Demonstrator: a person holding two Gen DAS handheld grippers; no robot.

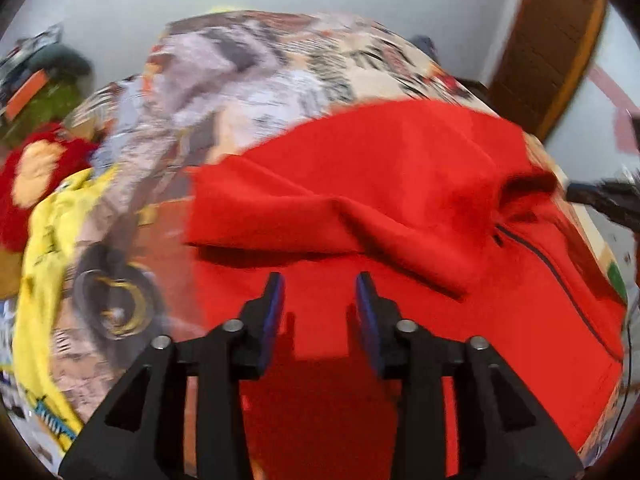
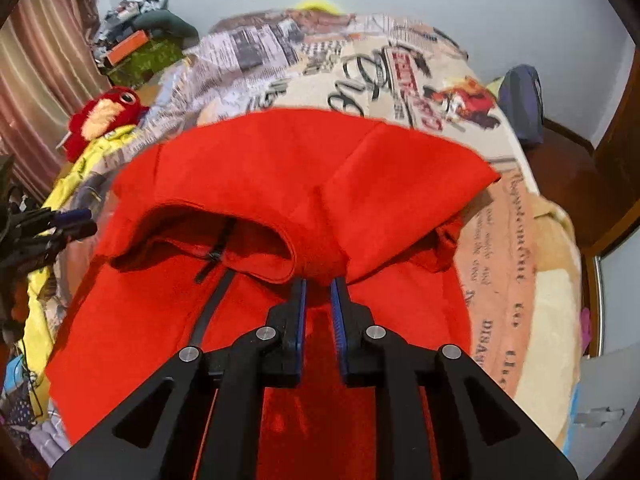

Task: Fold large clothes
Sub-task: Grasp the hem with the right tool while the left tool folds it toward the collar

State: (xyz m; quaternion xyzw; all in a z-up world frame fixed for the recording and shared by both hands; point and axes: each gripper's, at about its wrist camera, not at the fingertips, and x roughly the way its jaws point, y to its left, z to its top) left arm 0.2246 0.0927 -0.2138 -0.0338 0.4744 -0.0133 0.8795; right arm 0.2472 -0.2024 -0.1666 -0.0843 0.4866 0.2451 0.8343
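A red hooded zip jacket [image 1: 400, 160] lies spread on the printed bed cover [image 1: 260, 60], its hood folded down over the body. My left gripper [image 1: 320, 280] hovers just above the jacket's flat lower part, open, with nothing between its blue pads. In the right wrist view the jacket [image 2: 260, 160] fills the middle, its dark zip [image 2: 212, 300] running down the front. My right gripper [image 2: 318, 282] sits at the hood's rim, jaws nearly together, with a fold of red cloth between the tips. The left gripper's fingers [image 2: 72, 220] show at the left edge.
A red plush toy [image 2: 104, 116] and yellow cloth [image 1: 52, 240] lie at the bed's left side, with a cluttered pile [image 2: 140, 44] behind. A dark bag [image 2: 524, 100] sits at the far right corner. A curtain [image 2: 40, 60] hangs left; a wooden door [image 1: 552, 40] stands right.
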